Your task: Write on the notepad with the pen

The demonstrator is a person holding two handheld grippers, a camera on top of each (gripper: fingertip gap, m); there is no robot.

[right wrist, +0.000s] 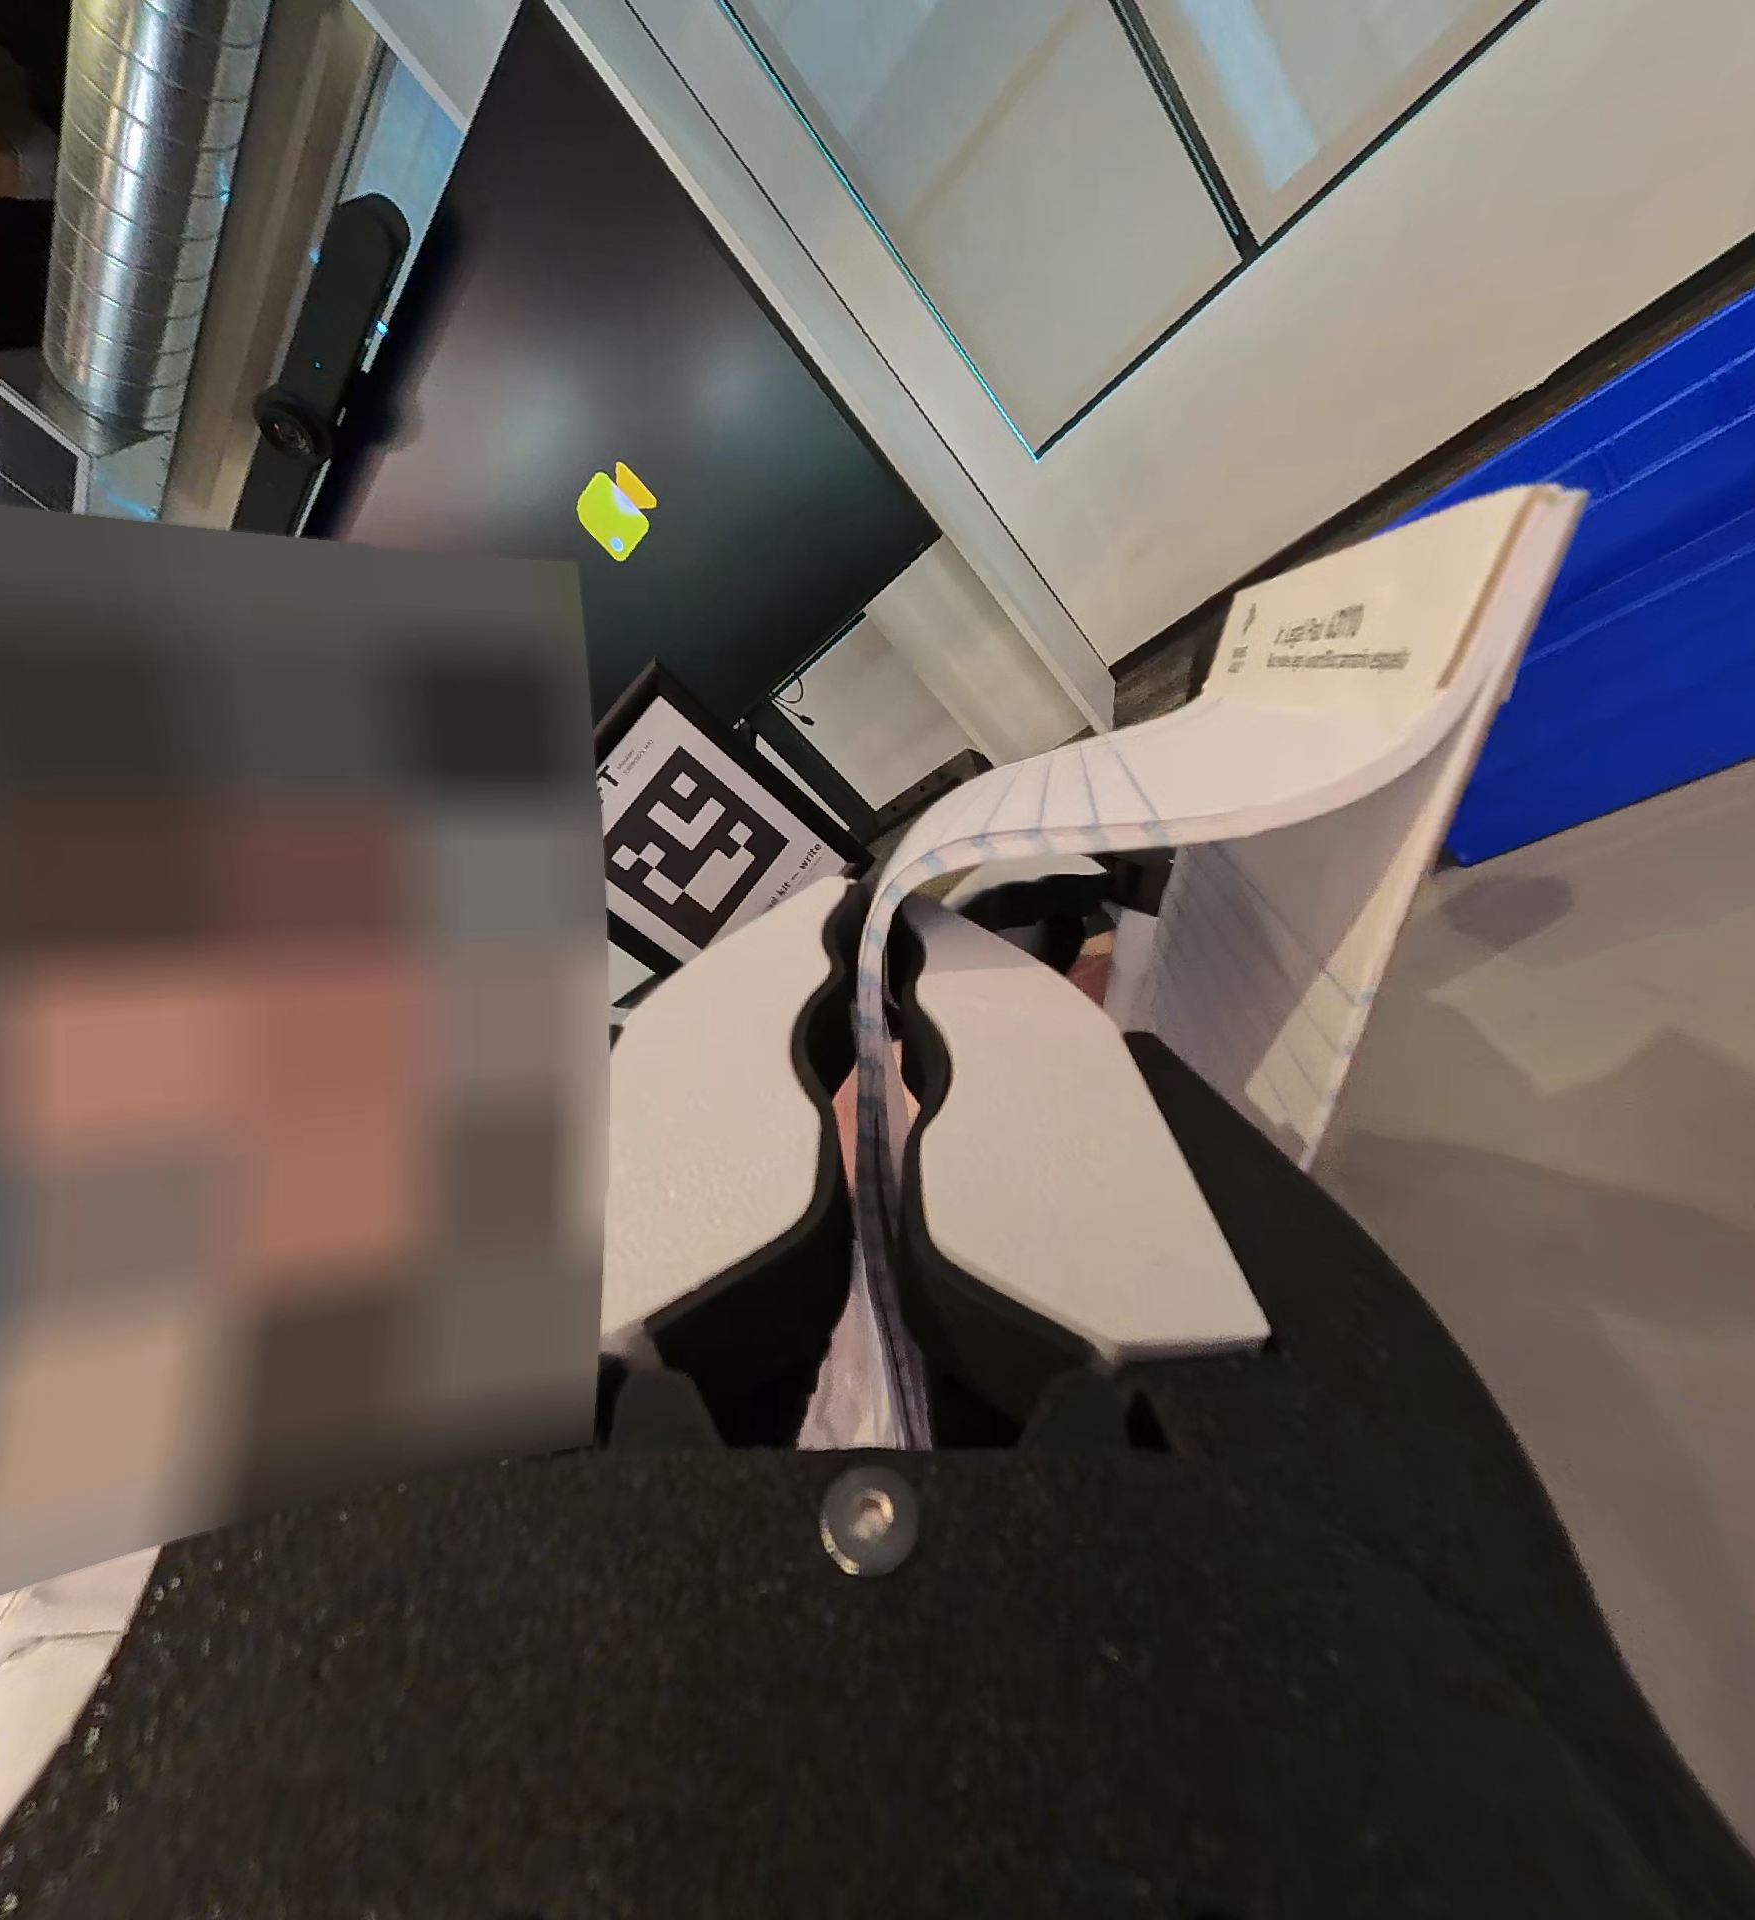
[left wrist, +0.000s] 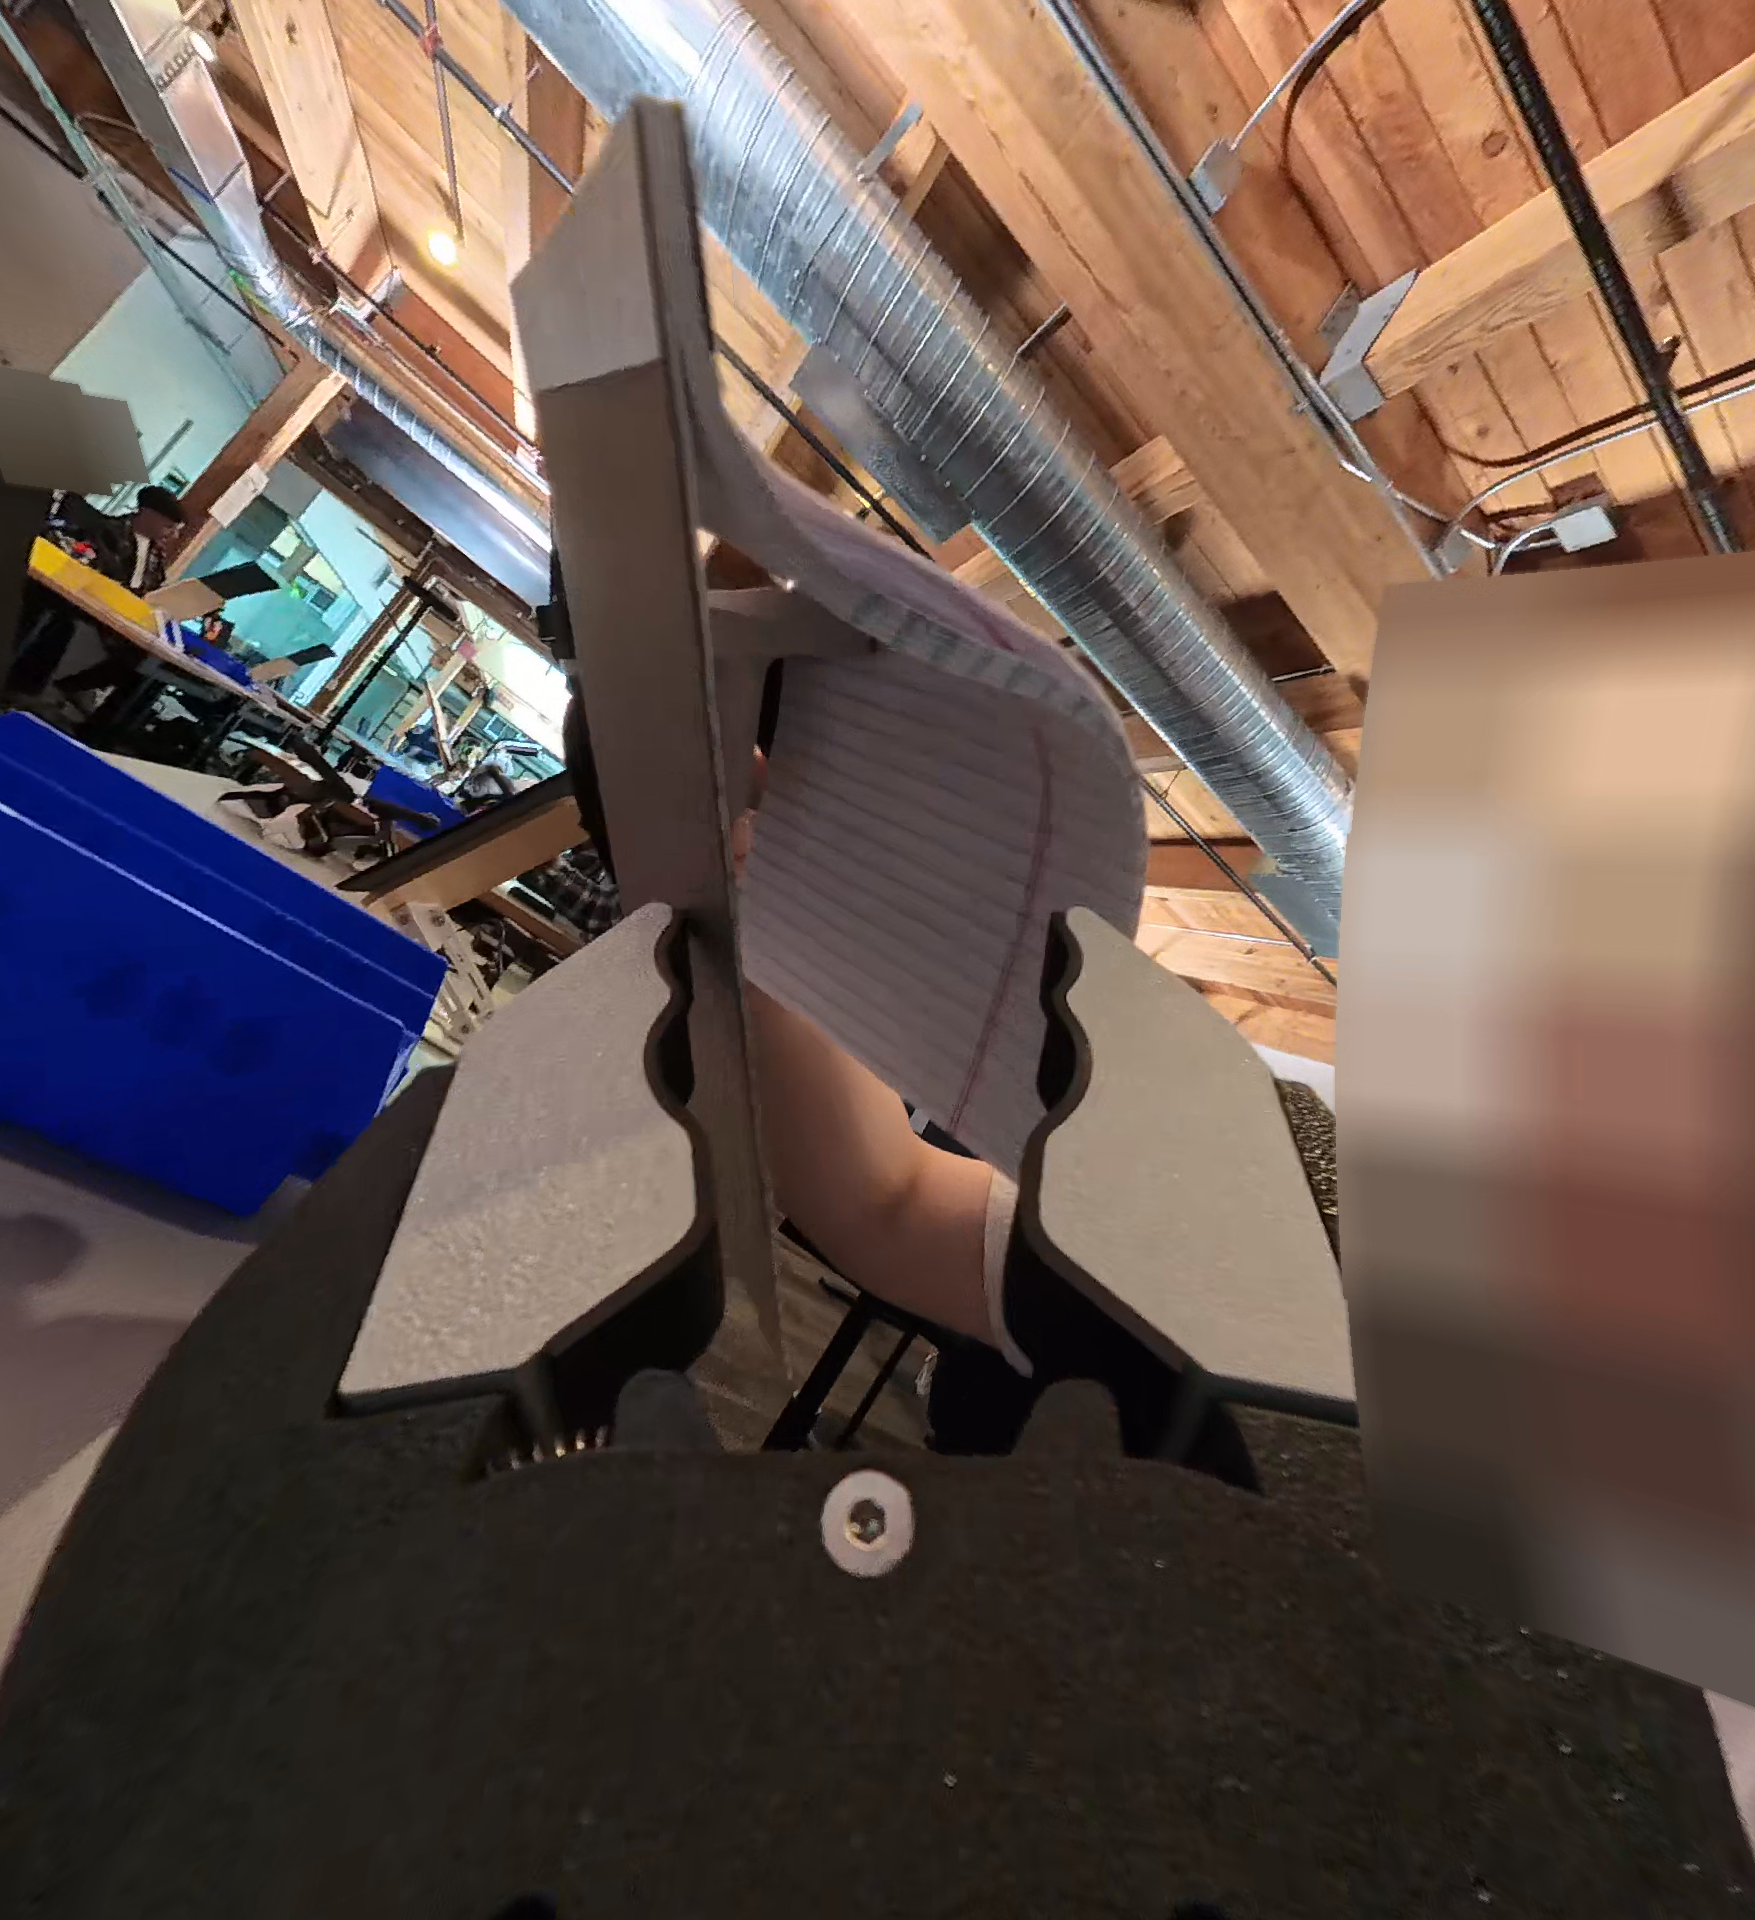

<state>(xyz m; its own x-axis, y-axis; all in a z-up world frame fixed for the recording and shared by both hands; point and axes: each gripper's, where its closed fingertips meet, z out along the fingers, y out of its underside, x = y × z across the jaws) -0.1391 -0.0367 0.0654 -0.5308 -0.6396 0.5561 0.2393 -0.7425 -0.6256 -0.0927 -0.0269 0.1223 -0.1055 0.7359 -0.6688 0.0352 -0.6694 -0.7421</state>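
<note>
The notepad (left wrist: 634, 623) is lifted on edge, its grey cardboard back seen edge-on against the ceiling. The back stands between the fingers of my left gripper (left wrist: 868, 935) and lies against the left finger. The right finger is well apart from it, so the jaws are open. Several lined pages (left wrist: 904, 883) curl away to the right. In the right wrist view the notepad (right wrist: 1372, 883) stands at right above the table, and its lined pages (right wrist: 1112, 800) arch over into my right gripper (right wrist: 878, 925), which is shut on their free edge. No pen is in view.
Blue bins (left wrist: 125, 987) stand at left on the grey table; they also show in the right wrist view (right wrist: 1683, 582). A dark screen (right wrist: 644, 364) and a framed black-and-white marker card (right wrist: 696, 842) stand behind. A person's forearm (left wrist: 883, 1174) is behind the pad. My right fingertips sit around 9 centimeters from my left ones.
</note>
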